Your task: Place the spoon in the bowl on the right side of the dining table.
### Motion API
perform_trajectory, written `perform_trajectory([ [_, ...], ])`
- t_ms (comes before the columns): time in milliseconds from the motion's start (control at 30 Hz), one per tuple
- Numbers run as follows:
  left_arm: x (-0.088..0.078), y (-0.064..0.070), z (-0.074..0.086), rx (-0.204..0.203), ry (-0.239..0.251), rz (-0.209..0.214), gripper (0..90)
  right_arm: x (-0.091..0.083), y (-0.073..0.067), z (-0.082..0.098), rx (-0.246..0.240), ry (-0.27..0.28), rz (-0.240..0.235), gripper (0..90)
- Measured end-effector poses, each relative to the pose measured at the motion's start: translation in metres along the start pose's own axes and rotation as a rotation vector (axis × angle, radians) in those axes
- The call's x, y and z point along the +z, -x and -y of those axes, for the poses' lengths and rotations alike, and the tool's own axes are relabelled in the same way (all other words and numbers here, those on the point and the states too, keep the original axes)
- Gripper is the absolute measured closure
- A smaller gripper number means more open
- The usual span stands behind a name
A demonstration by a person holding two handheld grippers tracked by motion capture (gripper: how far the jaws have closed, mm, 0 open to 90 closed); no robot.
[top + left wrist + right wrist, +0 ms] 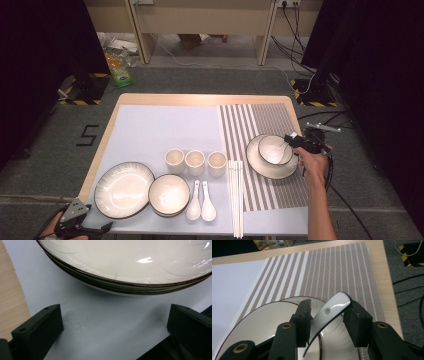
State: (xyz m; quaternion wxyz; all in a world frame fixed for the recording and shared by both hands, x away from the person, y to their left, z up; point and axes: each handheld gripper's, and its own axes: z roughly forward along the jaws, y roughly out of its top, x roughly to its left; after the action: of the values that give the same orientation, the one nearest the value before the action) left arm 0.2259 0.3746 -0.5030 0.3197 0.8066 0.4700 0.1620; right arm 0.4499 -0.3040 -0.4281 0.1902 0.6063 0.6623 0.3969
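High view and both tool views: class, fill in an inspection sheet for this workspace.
Surface: wooden table under pale blue mat and brown-striped woven placemat.
Job's things: white ceramic spoon standing in dark-rimmed white bowl on matching plate.
Clutter: three cream cups, two white spoons, white chopsticks, stacked plates, stacked bowls.
Tools: right tool open around the spoon handle; left tool open, empty, by the stacked plates.
Cables: black cable trails from right tool; floor cables.
Surroundings: grey floor, black curtains, green packet.
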Motion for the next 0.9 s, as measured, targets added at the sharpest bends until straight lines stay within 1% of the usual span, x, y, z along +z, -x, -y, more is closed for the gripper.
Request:
perform_trajectory([
  [167,0.0,0.0,0.0,0.001,-0.004,0.001,0.0,-0.015,0.008,0.002,-0.013,0.011,0.029,54.8],
  [200,0.0,0.0,0.0,0.001,-0.004,0.001,0.0,-0.015,0.008,0.002,-0.013,0.011,0.029,54.8],
  [233,0.0,0.0,0.0,0.0,-0.006,0.003,0.0,-0.017,0.01,0.003,-0.014,0.019,0.034,54.4],
  [267,0.0,0.0,0.0,-0.001,0.002,0.0,0.0,-0.022,0.015,0.006,-0.008,0.014,0.032,54.0],
  [333,0.0,0.0,0.0,0.0,-0.002,0.0,0.0,-0.023,0.017,0.008,-0.01,0.015,0.03,54.0],
  [367,0.0,0.0,0.0,0.001,-0.006,0.002,0.0,-0.026,0.021,0.011,-0.017,0.006,0.021,54.1],
  [433,0.0,0.0,0.0,-0.002,0.008,-0.004,0.0,-0.027,0.022,0.014,-0.024,-0.004,-0.003,54.1],
  [500,0.0,0.0,0.0,0.0,0.001,-0.002,0.0,-0.029,0.021,0.018,-0.049,-0.017,-0.016,54.1],
  [533,0.0,0.0,0.0,0.0,0.001,-0.002,0.0,-0.029,0.021,0.018,-0.049,-0.017,-0.016,54.1],
  [567,0.0,0.0,0.0,0.0,0.006,-0.005,0.0,-0.031,0.02,0.021,-0.089,-0.044,-0.019,54.0],
  [600,0.0,0.0,0.0,0.0,0.006,-0.005,0.0,-0.033,0.018,0.022,-0.107,-0.053,-0.007,53.7],
  [633,0.0,0.0,0.001,-0.003,0.01,-0.002,0.0,-0.034,0.018,0.024,-0.117,-0.054,-0.006,53.2],
  [667,0.0,0.0,0.001,-0.003,0.01,-0.002,0.0,-0.034,0.018,0.024,-0.117,-0.054,-0.006,53.2],
  [700,0.0,0.0,0.0,0.001,0.002,-0.003,0.0,-0.036,0.018,0.026,-0.108,-0.05,-0.046,52.4],
  [767,0.0,0.0,0.0,0.002,0.001,-0.005,0.0,-0.038,0.018,0.027,-0.108,-0.048,-0.043,51.9],
  [800,0.0,0.0,0.001,0.003,0.008,-0.004,0.0,-0.041,0.018,0.027,-0.113,-0.043,-0.045,50.2],
  [900,0.0,0.0,0.0,0.004,0.001,-0.006,0.0,-0.045,0.018,0.027,-0.111,-0.039,-0.065,47.6],
])
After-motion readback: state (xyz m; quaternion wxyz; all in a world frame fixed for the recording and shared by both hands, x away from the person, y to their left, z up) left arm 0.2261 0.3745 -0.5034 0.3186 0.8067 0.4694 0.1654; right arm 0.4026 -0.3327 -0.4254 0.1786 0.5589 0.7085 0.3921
